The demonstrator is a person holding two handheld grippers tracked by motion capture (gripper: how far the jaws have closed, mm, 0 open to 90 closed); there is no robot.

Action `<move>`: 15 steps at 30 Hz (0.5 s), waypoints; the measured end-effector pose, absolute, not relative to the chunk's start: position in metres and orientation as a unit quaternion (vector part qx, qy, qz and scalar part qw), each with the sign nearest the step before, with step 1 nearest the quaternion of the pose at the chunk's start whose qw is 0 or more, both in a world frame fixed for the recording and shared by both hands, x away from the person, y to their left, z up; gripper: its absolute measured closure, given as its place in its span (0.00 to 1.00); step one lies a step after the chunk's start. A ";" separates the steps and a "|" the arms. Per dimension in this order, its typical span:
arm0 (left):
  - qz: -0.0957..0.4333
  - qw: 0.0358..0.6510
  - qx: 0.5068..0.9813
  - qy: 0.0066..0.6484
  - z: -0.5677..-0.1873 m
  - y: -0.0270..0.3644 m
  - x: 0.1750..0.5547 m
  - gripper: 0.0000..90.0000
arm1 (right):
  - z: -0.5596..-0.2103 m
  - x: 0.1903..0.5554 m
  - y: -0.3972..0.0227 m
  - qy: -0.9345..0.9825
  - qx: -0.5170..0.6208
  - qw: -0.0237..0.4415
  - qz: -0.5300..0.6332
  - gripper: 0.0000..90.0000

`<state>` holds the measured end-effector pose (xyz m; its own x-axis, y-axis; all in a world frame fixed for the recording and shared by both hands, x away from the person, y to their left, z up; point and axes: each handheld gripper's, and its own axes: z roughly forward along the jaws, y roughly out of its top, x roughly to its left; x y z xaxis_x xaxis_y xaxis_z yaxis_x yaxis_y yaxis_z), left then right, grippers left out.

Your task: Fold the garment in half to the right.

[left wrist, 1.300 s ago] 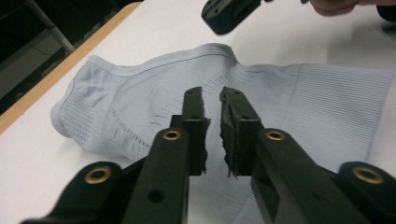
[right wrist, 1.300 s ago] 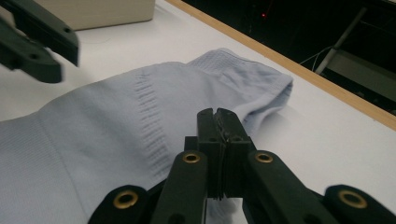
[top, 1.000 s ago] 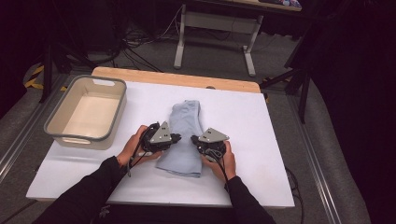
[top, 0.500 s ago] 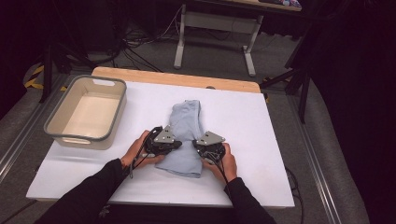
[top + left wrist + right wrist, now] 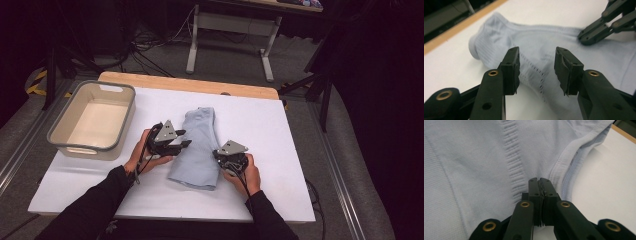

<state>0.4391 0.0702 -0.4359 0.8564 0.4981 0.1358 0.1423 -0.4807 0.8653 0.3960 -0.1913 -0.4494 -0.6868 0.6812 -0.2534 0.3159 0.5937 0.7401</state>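
Beige bin [image 5: 59, 143] holds nothing — left gripper [image 5: 183, 138] jaws just opened off the garment [image 5: 197, 150], right gripper [image 5: 218, 156] clenched.

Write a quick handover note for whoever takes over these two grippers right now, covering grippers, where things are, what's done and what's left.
Left gripper: jaws have just been opening, apart over the light blue garment, pinching nothing.
Right gripper: jaws shut at the garment's right edge; whether they hold cloth I can't tell.
Garment lies folded mid-table on the white surface; beige bin at left, empty.
Left: probably finish folding, perhaps move it to the bin.
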 end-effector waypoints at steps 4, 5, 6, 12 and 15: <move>0.174 0.456 0.851 0.192 -0.444 0.068 0.445 0.78 | -0.452 0.395 -0.189 0.854 0.288 0.274 0.334 0.97; 0.172 0.453 0.854 0.190 -0.445 0.067 0.446 0.82 | -0.452 0.395 -0.189 0.855 0.288 0.275 0.333 0.97; 0.169 0.447 0.858 0.189 -0.447 0.066 0.446 0.84 | -0.453 0.395 -0.189 0.855 0.288 0.275 0.333 0.97; 0.151 0.410 0.879 0.190 -0.456 0.061 0.448 0.94 | -0.453 0.395 -0.191 0.853 0.295 0.274 0.331 0.98; 0.153 0.407 0.880 0.191 -0.456 0.059 0.446 0.96 | -0.454 0.397 -0.192 0.851 0.300 0.277 0.330 0.99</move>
